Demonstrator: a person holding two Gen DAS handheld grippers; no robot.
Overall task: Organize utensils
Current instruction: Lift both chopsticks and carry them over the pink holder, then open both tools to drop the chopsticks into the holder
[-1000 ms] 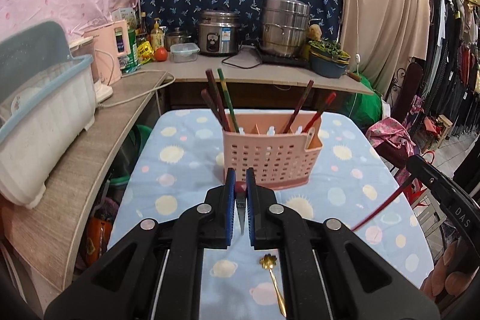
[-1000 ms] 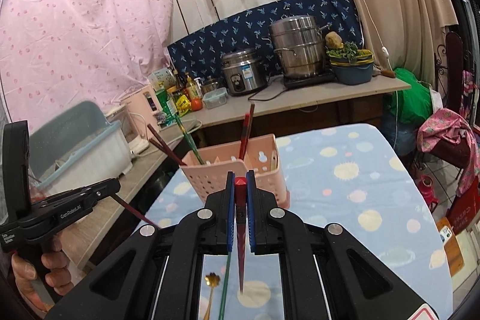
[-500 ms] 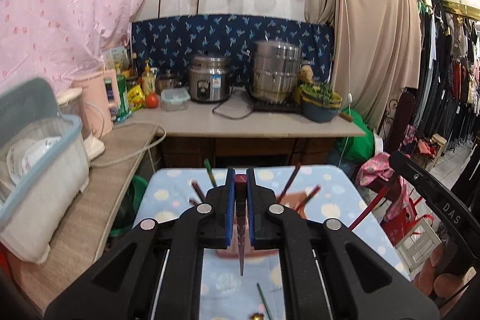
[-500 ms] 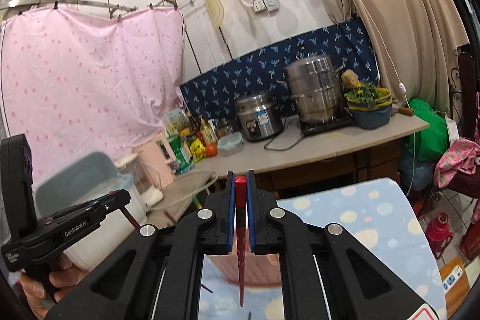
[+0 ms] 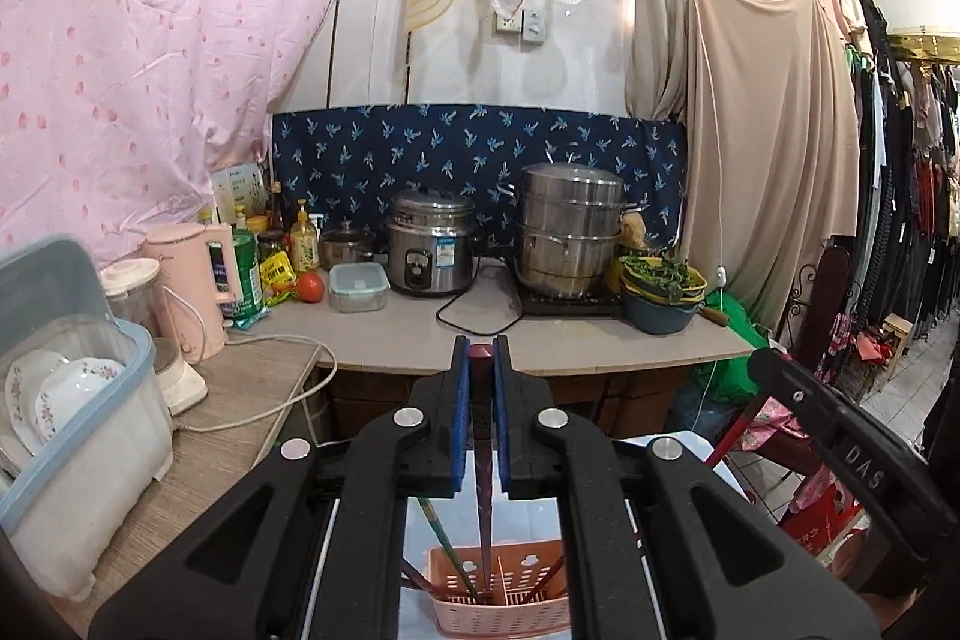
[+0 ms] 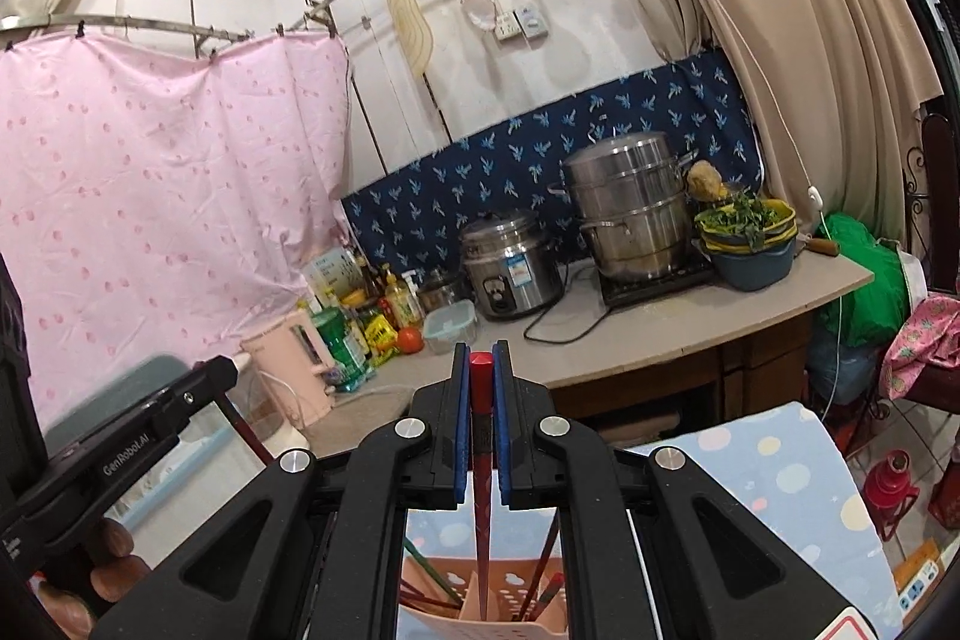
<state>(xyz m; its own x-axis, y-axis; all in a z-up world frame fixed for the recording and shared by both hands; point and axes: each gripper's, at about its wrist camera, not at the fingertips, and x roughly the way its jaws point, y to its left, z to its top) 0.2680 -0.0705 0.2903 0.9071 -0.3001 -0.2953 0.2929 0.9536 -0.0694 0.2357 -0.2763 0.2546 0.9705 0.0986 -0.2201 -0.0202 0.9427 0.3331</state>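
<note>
Below the left gripper [image 5: 480, 358], in the left wrist view, we see the pink utensil basket [image 5: 501, 604] standing on the patterned bench [image 5: 522, 526], framed between the gripper's two arms at the bottom edge. Our fingers [image 5: 459, 418] are clamped together on a dark red chopstick [image 5: 482, 490]. Its blunt end sits between the blue pads and its long axis runs down and back toward us, with the thin tip hanging just over the basket's middle compartments. We judge the basket lies almost straight under that tip, so the coming move is mostly a lowering along the stick's own axis. Several chopsticks already lean in the basket. At the right edge of this view the right gripper's black body [image 5: 840, 448] shows, with its red stick slanting down beneath it.

In the right wrist view, the right gripper [image 6: 480, 358] is likewise shut tight on a brighter red chopstick [image 6: 480, 490]. That stick also points down and toward us, its tip over the near rim of the same basket [image 6: 480, 616], where a divider wall shows. The left gripper [image 6: 138, 436] and the person's hand [image 6: 108, 562] that holds it sit at the left edge.

Both sticks hang near upright over the basket, and we cannot tell which hand is nearer. The tips look aimed at neighbouring compartments, so we think the two should go down one after the other rather than crowd the same slot.
</note>
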